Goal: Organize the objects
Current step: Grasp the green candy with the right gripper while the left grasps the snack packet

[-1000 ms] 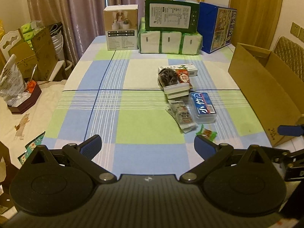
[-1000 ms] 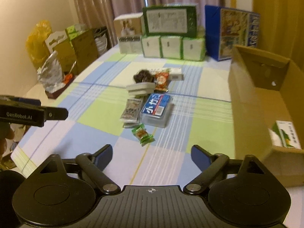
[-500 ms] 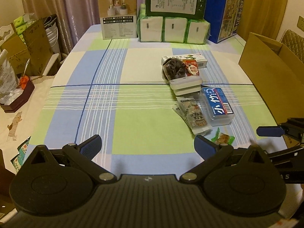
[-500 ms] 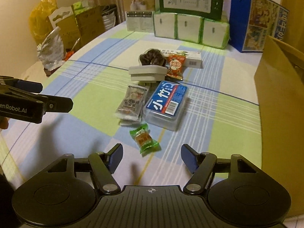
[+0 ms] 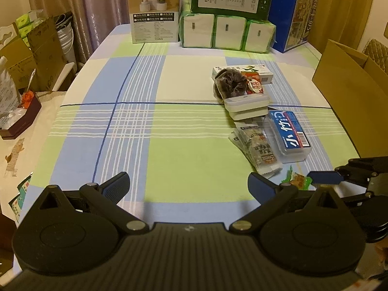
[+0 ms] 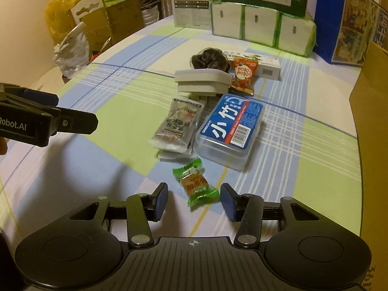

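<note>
Cardboard box [image 5: 349, 92] stood open at the counter's [image 5: 184, 160] right edge. Nearer the middle lay a stiff, likely slippery plastic case [image 6: 229, 131] labelled "小竹", then soft flat sachets [image 6: 178, 126] and an orange "holo holo" packet [image 6: 243, 75]. Smallest, the green-wrapped candy [image 6: 196, 184] lay towards the near edge between the right gripper's [image 6: 194, 200] parted fingers: light, crinkly, best pinched across its firm middle. The left gripper [image 5: 188, 185] hung wide apart, holding nothing.
</note>
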Tool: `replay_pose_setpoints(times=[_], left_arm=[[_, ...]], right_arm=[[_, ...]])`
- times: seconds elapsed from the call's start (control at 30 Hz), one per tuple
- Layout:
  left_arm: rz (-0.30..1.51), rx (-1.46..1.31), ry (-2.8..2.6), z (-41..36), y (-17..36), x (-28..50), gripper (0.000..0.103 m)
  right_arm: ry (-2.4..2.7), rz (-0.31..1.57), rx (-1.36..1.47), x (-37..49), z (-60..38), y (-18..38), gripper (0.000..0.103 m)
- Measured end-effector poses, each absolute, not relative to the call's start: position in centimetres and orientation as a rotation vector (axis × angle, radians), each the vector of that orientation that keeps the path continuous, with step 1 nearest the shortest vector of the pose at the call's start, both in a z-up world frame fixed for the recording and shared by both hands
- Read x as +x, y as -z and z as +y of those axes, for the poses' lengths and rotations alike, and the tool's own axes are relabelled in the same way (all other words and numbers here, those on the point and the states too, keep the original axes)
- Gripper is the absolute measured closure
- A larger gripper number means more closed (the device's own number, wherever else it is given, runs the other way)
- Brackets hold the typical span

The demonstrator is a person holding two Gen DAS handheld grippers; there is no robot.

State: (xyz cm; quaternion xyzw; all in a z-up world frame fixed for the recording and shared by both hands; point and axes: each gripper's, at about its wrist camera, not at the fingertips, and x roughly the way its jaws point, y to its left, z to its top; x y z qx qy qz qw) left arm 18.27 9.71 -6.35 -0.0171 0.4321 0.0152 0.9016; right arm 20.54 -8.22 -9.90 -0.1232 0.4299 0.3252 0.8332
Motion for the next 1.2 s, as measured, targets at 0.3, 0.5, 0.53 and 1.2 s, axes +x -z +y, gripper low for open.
replay_pose_setpoints(times=[0.3, 0.5, 0.53, 1.2], left_arm=[[0.897, -0.039, 0.009, 8.9, 6.9, 18.9, 0.001], [0.908, -0.036, 0.022, 8.3, 7.5, 19.1, 0.001], [0.910, -0.035, 0.023, 8.2, 7.6, 19.1, 0.002], [0.932, 0.051, 0.157, 2.2, 11.2, 25.0, 0.067]], right_arm=[[-0.725, 0.853, -0.295, 20.4, -8.0, 10.2, 0.072], [-0.734, 0.840, -0.307, 20.3, -7.8, 10.4, 0.079], [-0.722, 0.847, -0.301, 20.3, -8.0, 10.3, 0.079], [-0.487, 0.868, -0.216, 20.3, -13.1, 9.9, 0.079]])
